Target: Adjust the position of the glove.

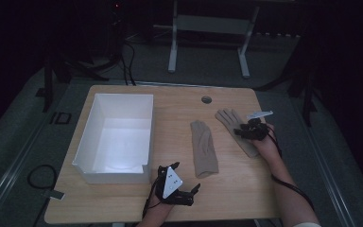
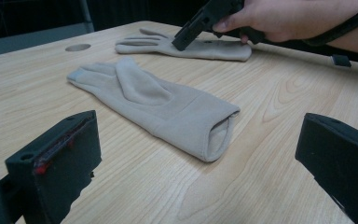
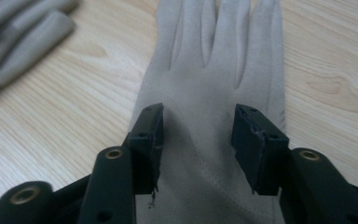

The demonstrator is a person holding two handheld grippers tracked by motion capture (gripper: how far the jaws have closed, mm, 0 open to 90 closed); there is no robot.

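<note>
As the right gripper stood with its jaws half apart, empty, just above the palm of the far glove lying flat directly under them, I judged I should press down before pinching the fabric.

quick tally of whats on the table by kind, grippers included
beige gloves: 2 — near glove, far glove
white box: 1
grippers: 2 — left gripper, right gripper
total: 5
</note>
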